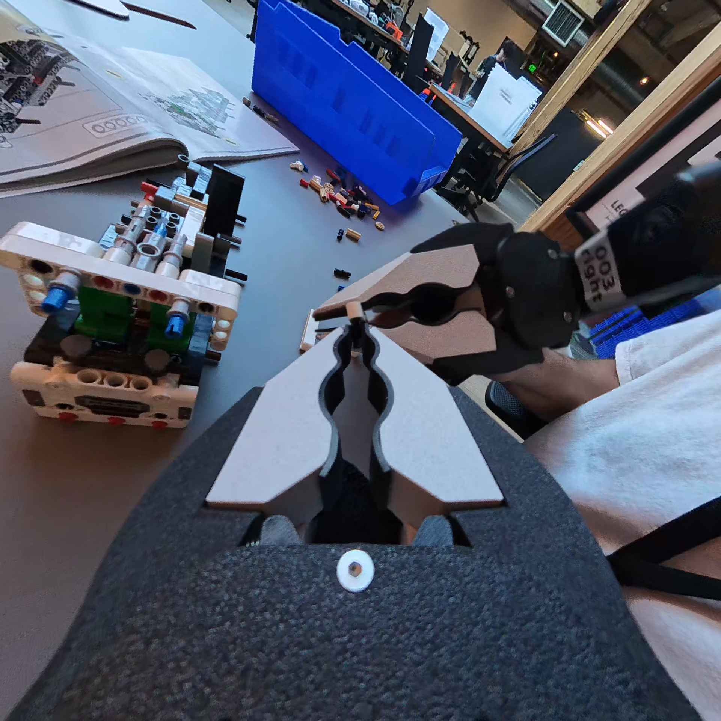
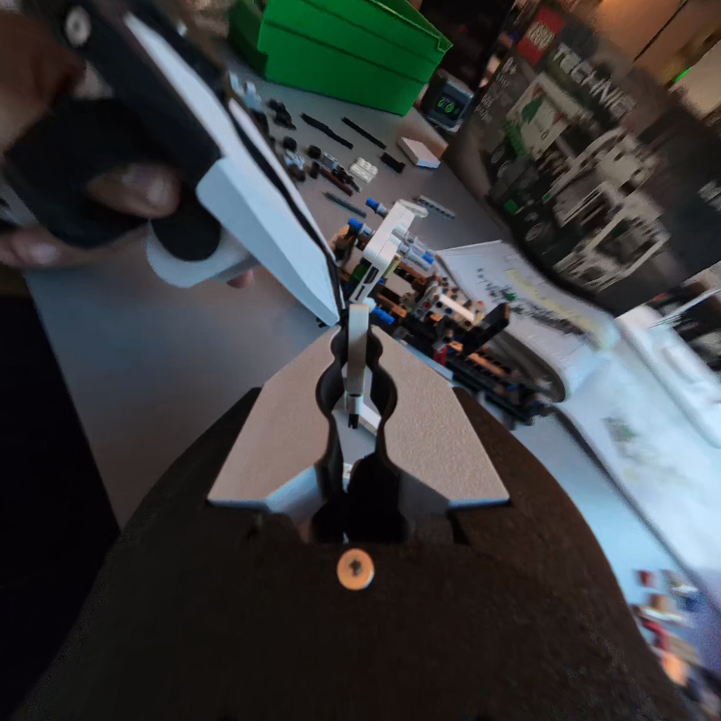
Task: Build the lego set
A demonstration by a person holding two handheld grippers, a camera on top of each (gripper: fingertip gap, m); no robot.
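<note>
My right gripper (image 2: 355, 331) is shut on a slim white beam (image 2: 357, 351) with a black pin (image 2: 353, 417) in its near end. In the left wrist view it (image 1: 349, 314) comes in from the right, the beam's end (image 1: 354, 311) showing at its tips. My left gripper (image 1: 356, 333) is shut on a small black pin (image 1: 356, 338), its tips touching the right gripper's tips. It also shows in the right wrist view (image 2: 336, 318), from the upper left. The half-built white, black and green model (image 1: 117, 312) stands on the table to the left, apart from both grippers.
An open instruction booklet (image 1: 97, 117) lies behind the model. A blue bin (image 1: 351, 109) has a pile of small loose pieces (image 1: 343, 195) beside it. A green bin (image 2: 343, 50), the set's box (image 2: 565, 156) and scattered black parts (image 2: 331, 156) are across the table.
</note>
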